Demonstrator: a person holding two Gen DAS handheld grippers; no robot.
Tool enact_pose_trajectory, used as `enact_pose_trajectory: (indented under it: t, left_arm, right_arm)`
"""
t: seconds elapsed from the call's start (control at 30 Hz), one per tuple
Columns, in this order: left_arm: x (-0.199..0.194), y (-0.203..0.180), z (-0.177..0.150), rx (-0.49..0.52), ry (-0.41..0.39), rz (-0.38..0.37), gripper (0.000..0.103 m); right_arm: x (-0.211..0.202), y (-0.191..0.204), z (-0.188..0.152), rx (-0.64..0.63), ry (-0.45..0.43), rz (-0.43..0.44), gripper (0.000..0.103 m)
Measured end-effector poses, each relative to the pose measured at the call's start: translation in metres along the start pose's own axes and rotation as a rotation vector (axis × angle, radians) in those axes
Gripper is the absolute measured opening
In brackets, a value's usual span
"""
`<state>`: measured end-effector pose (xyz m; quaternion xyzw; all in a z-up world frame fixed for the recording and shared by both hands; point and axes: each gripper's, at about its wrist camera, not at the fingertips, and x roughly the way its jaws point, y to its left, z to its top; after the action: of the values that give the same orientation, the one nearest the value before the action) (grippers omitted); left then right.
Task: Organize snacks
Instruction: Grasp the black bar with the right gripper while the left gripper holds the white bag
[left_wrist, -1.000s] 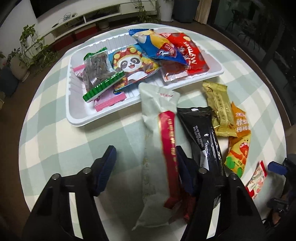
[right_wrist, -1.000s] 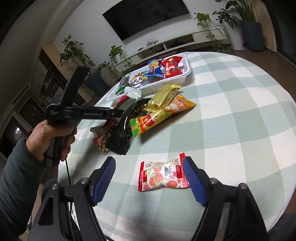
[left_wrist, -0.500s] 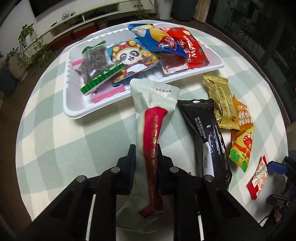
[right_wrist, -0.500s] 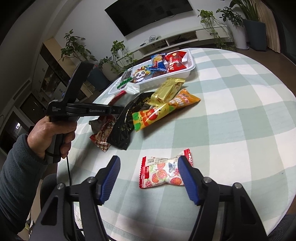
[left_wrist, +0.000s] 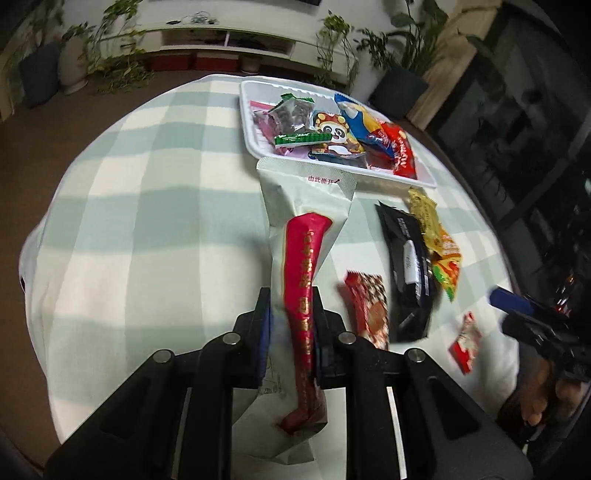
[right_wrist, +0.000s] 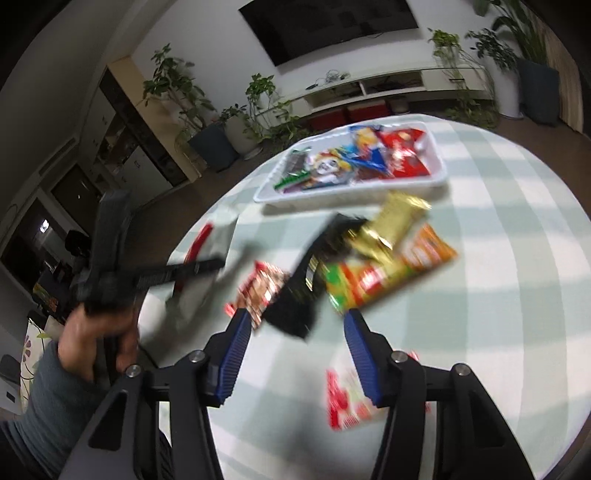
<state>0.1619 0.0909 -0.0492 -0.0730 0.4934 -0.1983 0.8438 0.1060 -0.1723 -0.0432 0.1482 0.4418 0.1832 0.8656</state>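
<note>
Here, 1 white tray (left_wrist: 246, 122) at the far side of the checked tablecloth (left_wrist: 147, 221) holds about 6 packets, among them 1 panda packet (left_wrist: 334, 134). Outside the tray lie 5 loose snacks: 1 black packet (left_wrist: 406, 266), 1 gold packet (left_wrist: 423, 212), 1 orange packet (left_wrist: 448, 266), 1 brown-red packet (left_wrist: 369, 310) and 1 red-and-white candy packet (left_wrist: 466, 341).

A 6th, the long white packet with a red stripe (left_wrist: 306, 229), is clamped at its lower half between the pads of the left gripper (left_wrist: 291, 332); its upper end points toward the tray and stands just short of the near rim.

The right gripper (right_wrist: 293, 350) is closing, its blue pads apart; the candy packet lies below and beside the right pad, blurred, and whether a pad touches it cannot be told.

The right wrist view alone shows the hand (right_wrist: 96, 332) and grey sleeve (right_wrist: 48, 406) carrying the left gripper, plus 1 wall television (right_wrist: 328, 26). The left wrist view alone shows the printed tear mark on the white packet.
</note>
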Motion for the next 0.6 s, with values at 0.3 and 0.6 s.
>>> enact_pose_trajectory:
  t: [0.3,0.6]
  left_arm:
    - [-0.036,0.001,-0.042,-0.084,-0.089,-0.086,0.016]
    - [-0.03,0.006,-0.048,-0.123,-0.091,-0.113,0.016]
  right_arm:
    - [0.073,0.007,0.033,0.047,0.188,-0.144,0.051]
    - [0.106,-0.008,0.043,0.074,0.229,-0.236,0.051]
